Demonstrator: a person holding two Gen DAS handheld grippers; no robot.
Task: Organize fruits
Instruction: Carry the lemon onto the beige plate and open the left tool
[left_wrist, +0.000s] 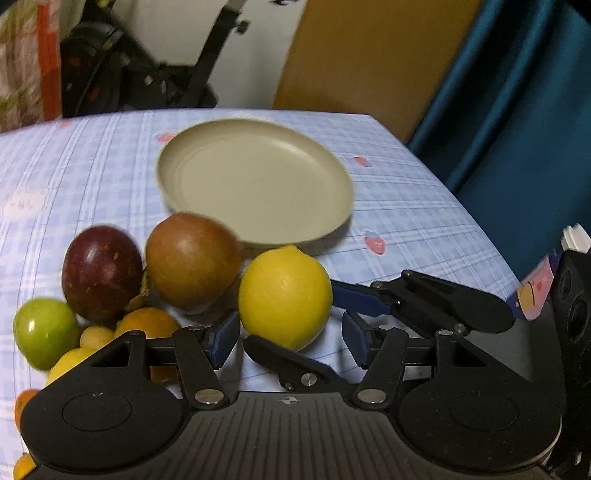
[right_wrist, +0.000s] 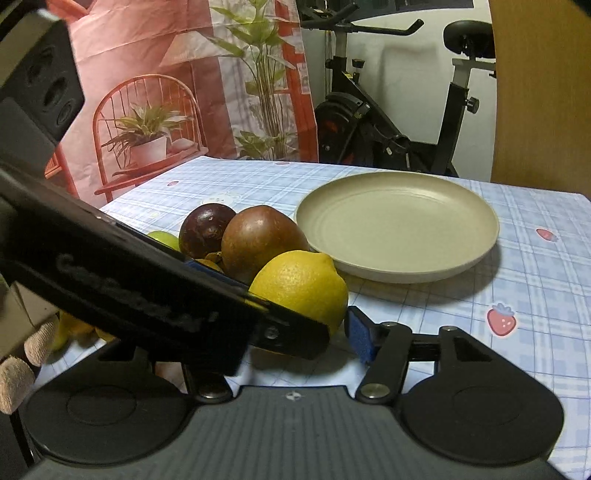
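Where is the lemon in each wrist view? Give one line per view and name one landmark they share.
Left wrist view: the lemon sits at lower centre, between the left gripper's open fingers.
Right wrist view: the lemon is at centre, its lower left hidden behind the other gripper's black body.
Shared landmark: the beige plate, just beyond the lemon in both.

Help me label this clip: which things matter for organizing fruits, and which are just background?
Job:
round yellow lemon
dark purple passion fruit
brown-red round fruit
small green fruit
beige round plate
left claw, open

Background:
black exercise bike
blue checked tablecloth
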